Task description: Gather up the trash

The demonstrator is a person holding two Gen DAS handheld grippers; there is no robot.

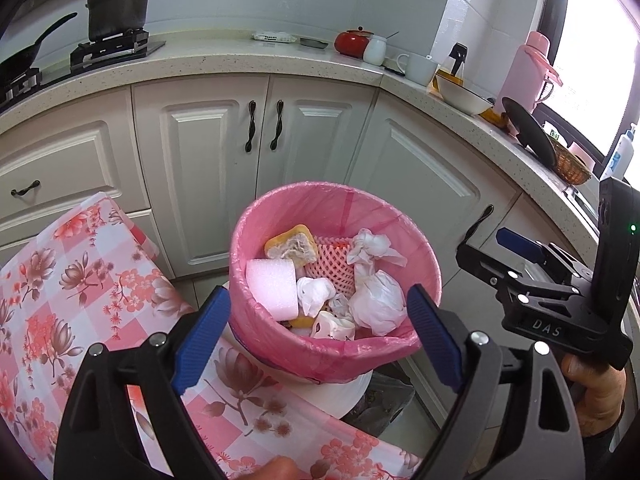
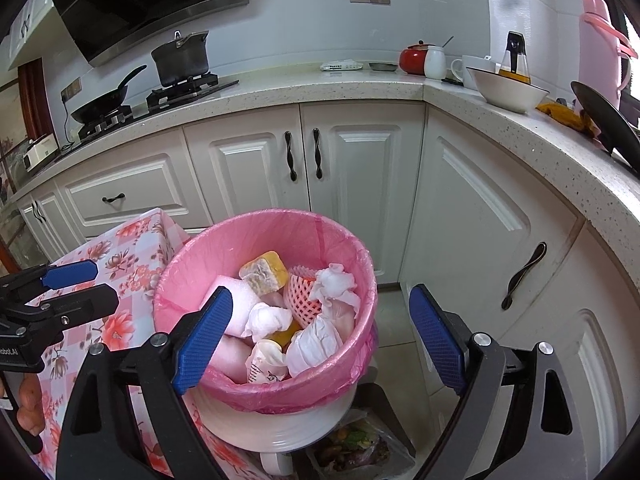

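Observation:
A white bin with a pink liner (image 1: 320, 356) (image 2: 276, 392) stands at the corner of a floral-clothed table. Inside lie crumpled white tissues (image 1: 376, 300) (image 2: 316, 344), a pink foam net (image 1: 332, 268) (image 2: 300, 296), a white foam block (image 1: 272, 288), a yellow sponge (image 1: 292, 246) (image 2: 266, 272) and a printed wrapper (image 2: 266, 364). My left gripper (image 1: 320, 338) is open above the bin's near rim, nothing between its blue pads. My right gripper (image 2: 320, 338) is open too, over the bin's right side, and it also shows in the left wrist view (image 1: 486, 240). The left gripper (image 2: 80, 286) appears at the left of the right wrist view.
White cabinets (image 1: 240, 128) and a speckled counter (image 1: 224, 60) wrap round behind the bin. On the counter stand a pot (image 1: 118, 8), a red pot (image 1: 352, 42), a bowl (image 2: 506, 88) and a pink flask (image 1: 524, 68). A clear bag of scraps (image 2: 352, 446) lies on the floor beneath.

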